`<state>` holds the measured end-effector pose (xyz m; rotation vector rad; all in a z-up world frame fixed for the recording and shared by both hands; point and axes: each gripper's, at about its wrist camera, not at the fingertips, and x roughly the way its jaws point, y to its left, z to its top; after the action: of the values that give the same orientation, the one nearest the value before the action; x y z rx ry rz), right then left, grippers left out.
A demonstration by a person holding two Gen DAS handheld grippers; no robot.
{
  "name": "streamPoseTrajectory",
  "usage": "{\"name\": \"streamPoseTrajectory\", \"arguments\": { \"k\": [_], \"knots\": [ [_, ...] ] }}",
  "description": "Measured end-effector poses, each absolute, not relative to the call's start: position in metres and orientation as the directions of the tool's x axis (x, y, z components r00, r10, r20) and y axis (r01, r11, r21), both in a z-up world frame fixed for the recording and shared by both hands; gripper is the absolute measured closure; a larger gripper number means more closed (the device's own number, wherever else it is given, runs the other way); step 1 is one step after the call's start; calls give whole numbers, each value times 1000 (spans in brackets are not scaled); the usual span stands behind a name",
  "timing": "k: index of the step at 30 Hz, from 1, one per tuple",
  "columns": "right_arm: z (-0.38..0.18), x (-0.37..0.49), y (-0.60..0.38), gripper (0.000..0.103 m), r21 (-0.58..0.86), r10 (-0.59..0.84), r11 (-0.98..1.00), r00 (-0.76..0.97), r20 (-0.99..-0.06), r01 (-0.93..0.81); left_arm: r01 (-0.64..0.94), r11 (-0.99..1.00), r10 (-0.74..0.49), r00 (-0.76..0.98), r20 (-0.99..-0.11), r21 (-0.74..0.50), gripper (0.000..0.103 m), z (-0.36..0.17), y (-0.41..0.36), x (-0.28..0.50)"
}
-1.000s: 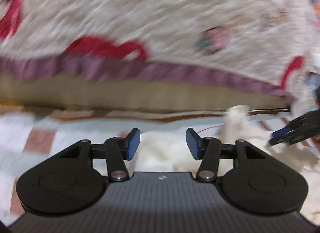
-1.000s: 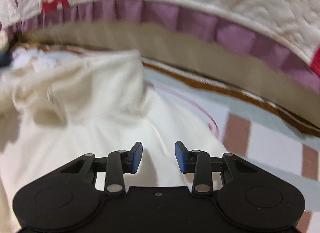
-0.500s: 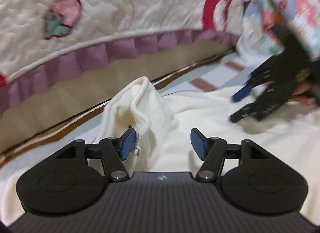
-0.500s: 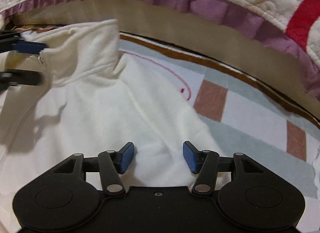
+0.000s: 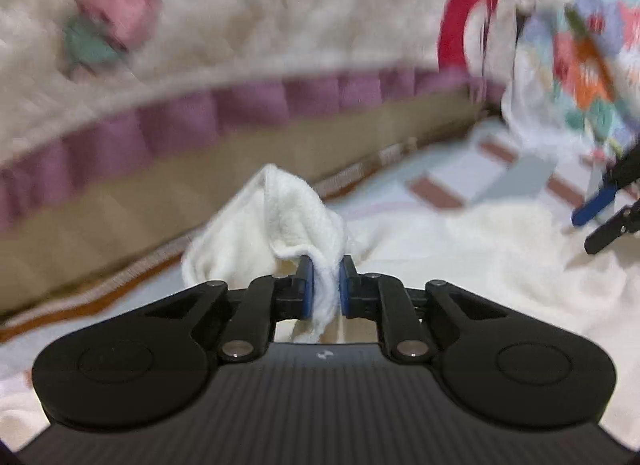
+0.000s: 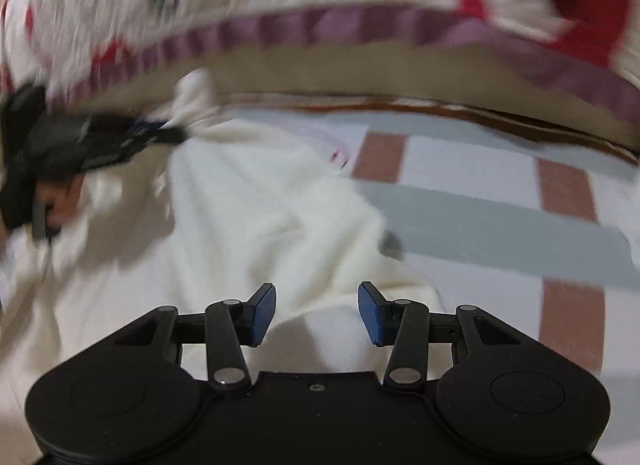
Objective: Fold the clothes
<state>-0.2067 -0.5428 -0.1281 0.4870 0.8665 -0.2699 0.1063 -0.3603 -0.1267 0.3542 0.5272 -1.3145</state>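
A cream garment lies spread on the bed, and one corner of it is bunched up into a peak. My left gripper is closing, and its blue pads press on that raised corner. The right wrist view shows this left gripper at the far left, pinching the cloth. My right gripper hovers over the garment near its right edge. Its jaws are closing but stand apart, and no cloth is pinched between them. In the left wrist view the right gripper shows at the far right edge.
A quilted cover with a purple frill and red shapes rises along the back. The bedsheet has grey and brown blocks. A floral cloth hangs at the far right. A hand holds the left gripper.
My left gripper has closed on the garment's raised corner, which before lay beside its left pad. The right gripper has swung to the right, toward the garment's edge, with its jaws a little narrower.
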Motion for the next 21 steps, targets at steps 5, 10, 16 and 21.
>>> {"name": "streamPoseTrajectory", "arguments": {
  "k": [5,10,16,21],
  "knots": [
    [-146,-223,-529,49,264,-111,826,602,-791,499,915,362,-824,224,-520,-178,91,-125,-329,136],
    [-149,-200,-526,46,88,-211,865,517,-830,495,907,399,-775,256,-578,-134,91,-136,-327,140],
    [-148,-213,-548,44,52,-246,795,401,-883,604,837,537,-695,366,-619,-107,91,-143,-318,154],
    [-142,-267,-576,44,249,-85,567,356,-931,785,864,503,-671,400,-624,12,91,-148,-323,136]
  ]
}}
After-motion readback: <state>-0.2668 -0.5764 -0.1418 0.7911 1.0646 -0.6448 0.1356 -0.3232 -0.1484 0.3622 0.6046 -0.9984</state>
